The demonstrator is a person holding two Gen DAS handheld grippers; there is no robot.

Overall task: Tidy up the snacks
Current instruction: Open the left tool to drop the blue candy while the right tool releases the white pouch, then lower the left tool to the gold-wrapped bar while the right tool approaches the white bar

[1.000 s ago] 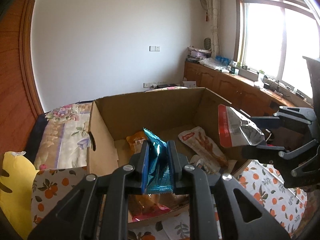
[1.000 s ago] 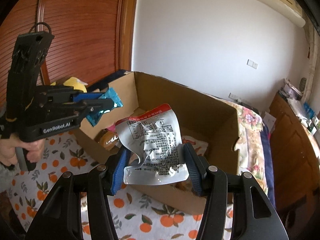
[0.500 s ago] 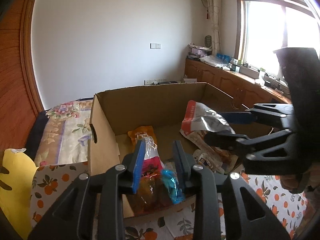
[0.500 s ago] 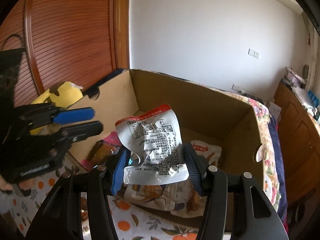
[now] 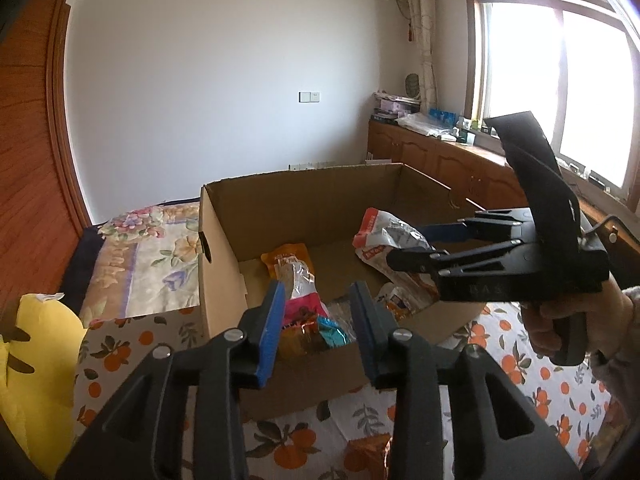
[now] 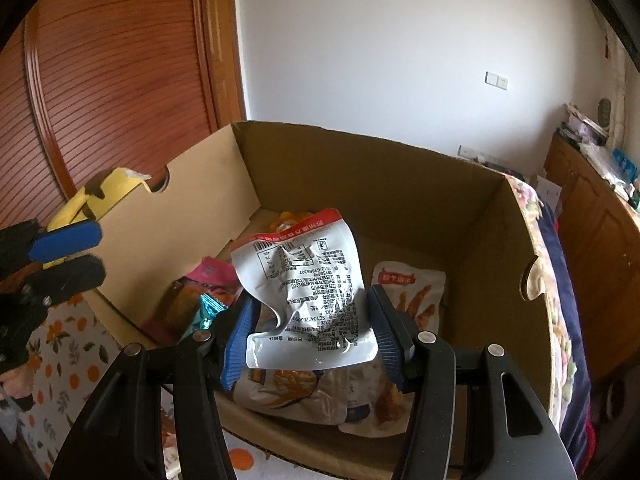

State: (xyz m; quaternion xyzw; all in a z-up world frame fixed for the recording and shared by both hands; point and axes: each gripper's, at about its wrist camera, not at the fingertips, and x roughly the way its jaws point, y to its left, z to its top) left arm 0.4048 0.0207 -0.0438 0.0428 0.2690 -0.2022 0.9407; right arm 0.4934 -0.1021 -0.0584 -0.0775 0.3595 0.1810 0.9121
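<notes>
Starting at the left, the left gripper [image 5: 318,328] hangs over the near wall of the open brown cardboard box [image 5: 224,240], its blue-padded fingers spread wide and holding nothing. Straight below its gap, inside the box, lie a small teal foil-wrapped snack [image 5: 332,332] and a pink-and-orange clear-windowed packet [image 5: 298,284], both resting loose on the box floor. Moving right, the right gripper [image 6: 312,338] is pinching the crumpled silver foil snack pouch with a red top band [image 6: 304,280] by its lower sealed edge, holding it upright above the box interior, over a pale pouch printed with orange chicken-feet pictures [image 6: 412,292]. That silver pouch looks light and floppy; it is already buckled and folded, so it should sag rather than hold shape. The foil likely slides easily, so the flat seam is the sensible place to grip, not the puffed middle. I'd judge nothing fragile here, though a hard squeeze could crush the contents. Under the box, an orange-patterned white cloth covers the surface [image 5: 120,344], with a yellow plush toy [image 5: 36,364] at the far left.
</notes>
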